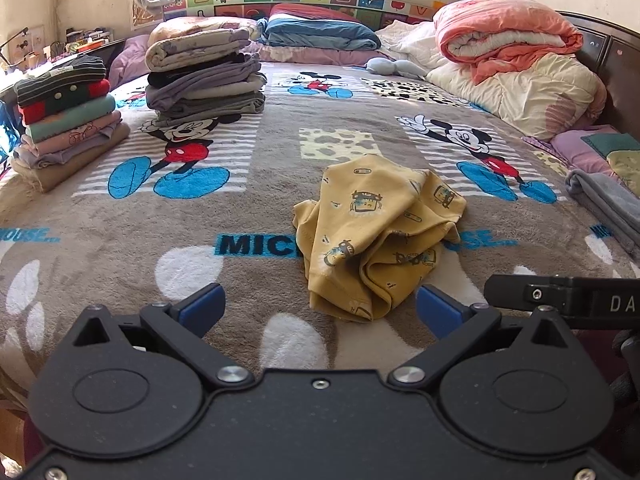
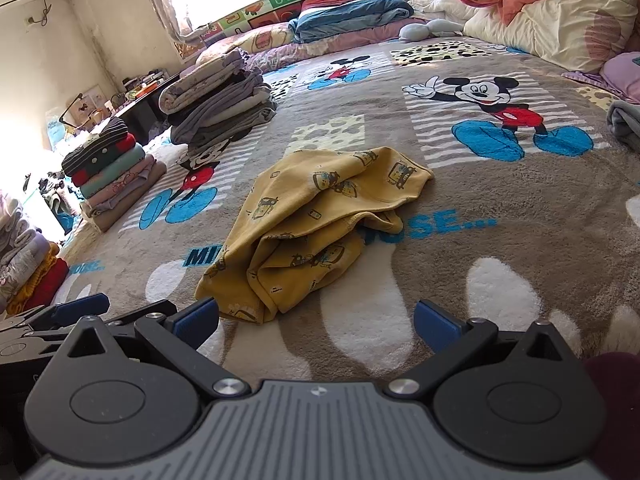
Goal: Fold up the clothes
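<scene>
Fold clothes: two stacks done, yellow garment still crumpled

Left wrist view: left hand-held gripper point(image 1: 320, 310) spread wide, pinching nothing; yellow garment point(image 1: 376, 236) lies bunched on the bed blanket point(image 1: 120, 240) just ahead; two folded stacks point(image 1: 68, 120) point(image 1: 204, 76) sit far left. Right wrist view: right hand-held gripper point(image 2: 318, 320) also spread, empty; garment point(image 2: 316, 224) unfolded near its left finger. Judged: needs spreading flat, then folding

1. We see a mustard-yellow garment point(image 1: 376, 232) printed with small cartoon vehicles.
2. We see a grey-brown blanket point(image 1: 120, 240) with Mickey Mouse figures, blue lettering and white spots.
3. We see an orange-pink quilt point(image 1: 504, 36) at the bed's far right corner.
4. We see blue pads point(image 2: 196, 322) on each black hand-held gripper point(image 2: 316, 320).
</scene>
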Demonstrator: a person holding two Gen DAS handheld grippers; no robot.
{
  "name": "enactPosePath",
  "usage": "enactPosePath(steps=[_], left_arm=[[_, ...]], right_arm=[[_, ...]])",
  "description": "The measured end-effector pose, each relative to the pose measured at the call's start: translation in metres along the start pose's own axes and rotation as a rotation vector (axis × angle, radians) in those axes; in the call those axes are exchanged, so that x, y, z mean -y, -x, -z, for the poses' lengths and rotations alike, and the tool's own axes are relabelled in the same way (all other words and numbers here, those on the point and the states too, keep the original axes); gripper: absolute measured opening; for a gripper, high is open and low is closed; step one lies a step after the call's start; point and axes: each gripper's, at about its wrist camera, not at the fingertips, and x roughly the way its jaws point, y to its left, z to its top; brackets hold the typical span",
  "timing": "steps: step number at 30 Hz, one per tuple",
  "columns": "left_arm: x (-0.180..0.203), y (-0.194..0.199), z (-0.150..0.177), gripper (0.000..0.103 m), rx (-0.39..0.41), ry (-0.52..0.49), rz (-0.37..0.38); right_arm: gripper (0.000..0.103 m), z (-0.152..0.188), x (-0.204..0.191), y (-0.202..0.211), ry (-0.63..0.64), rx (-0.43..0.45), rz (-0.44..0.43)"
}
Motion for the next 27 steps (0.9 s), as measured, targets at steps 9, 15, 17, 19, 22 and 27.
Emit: enactPosePath(steps=[9,15,17,19,22,27], left_arm=[[-0.0009,-0.0013,0.0010,0.103,0.006,0.003,0.012],[0.0019,-0.0028,0.0028,0.103,-0.003,0.004,0.007],[0.0022,-0.0031,0.0030,0.103,-0.005,0.004,0.007],[0.0023,-0.0036,0.0031,0.103,-0.006,0.004,0.006],[0.0026,-0.0038,0.0036,0.103,-0.008,0.005,0.005],[0.0026,-0.0038,0.0036,0.103,-0.008,0.004,0.004]], right_arm=[[0.103,-0.0004,-0.0011,-0.0016,-0.002,0.007,-0.014],[0.103,-0.0003,-0.0004,-0.0008,-0.004,0.008,-0.018],[0.103,-0.0002,0.0004,-0.0001,-0.006,0.008,-0.020],[0.103,0.0000,0.0003,-0.0015,-0.008,0.005,-0.020],[0.103,-0.0001,0.0007,-0.0008,-0.009,0.005,-0.020],[0.103,0.0005,0.0006,-0.0022,-0.010,0.002,-0.021]])
